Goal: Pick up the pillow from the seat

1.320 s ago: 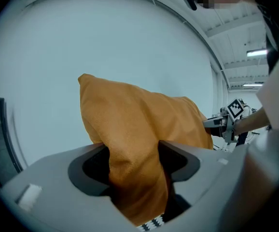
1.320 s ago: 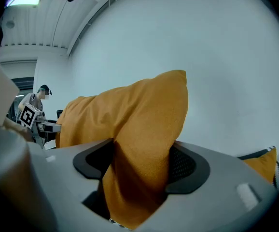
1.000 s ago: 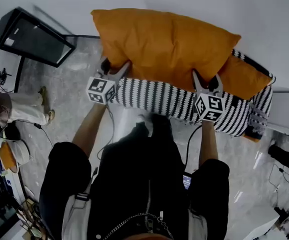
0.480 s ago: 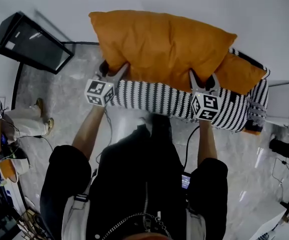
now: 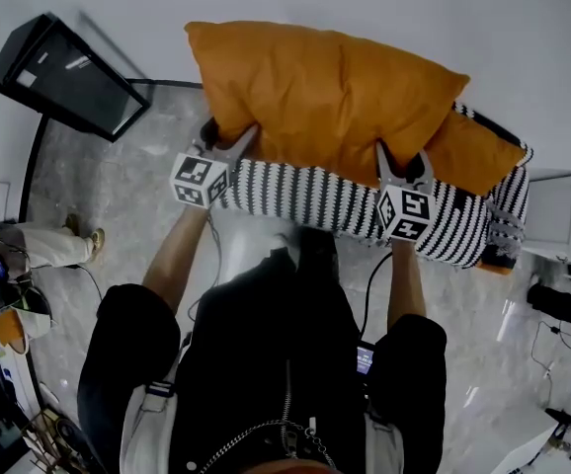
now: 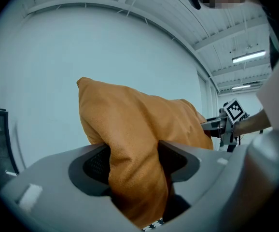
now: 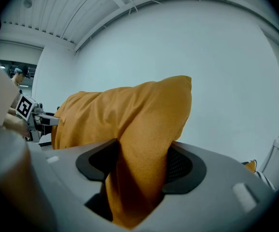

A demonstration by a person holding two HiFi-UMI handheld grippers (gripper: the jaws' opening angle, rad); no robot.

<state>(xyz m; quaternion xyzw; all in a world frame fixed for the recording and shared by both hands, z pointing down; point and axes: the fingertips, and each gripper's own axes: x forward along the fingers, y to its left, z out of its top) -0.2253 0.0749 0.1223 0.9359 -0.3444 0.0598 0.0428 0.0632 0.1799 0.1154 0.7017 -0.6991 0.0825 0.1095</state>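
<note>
Pillow point(image 5: 325, 97) fabric is filling both sets of jaws: the left gripper point(image 5: 224, 140) is pinching a thick fold at the orange pillow's left end, and the right gripper point(image 5: 404, 162) is pinching a similar fold at its right end. In the left gripper view the dark pads are pressing into the fold from both sides, with the cloth bulging up and away beyond the jaws and hanging down a little below them, where a sliver of black-and-white stripes is peeking out. In the right gripper view the jaws have just been closing, with the pillow's corner between them, and the pads are squeezing it so that it is narrowing at the grip and swelling above. From the head view the pillow is stretching sideways between the two grippers and spreading out ahead of the jaws, toward the pale wall point(image 5: 463, 18). Just beneath and behind the jaws the striped seat point(image 5: 305, 194) is running across. Whether the pillow's lower edge is touching the seat or hanging clear I cannot tell. A second orange cushion point(image 5: 475, 152) is lying on the seat just to the right of the right jaws. Well off to the left of the left jaws a dark cabinet point(image 5: 63, 72) is standing on the grey floor point(image 5: 118, 186).
</note>
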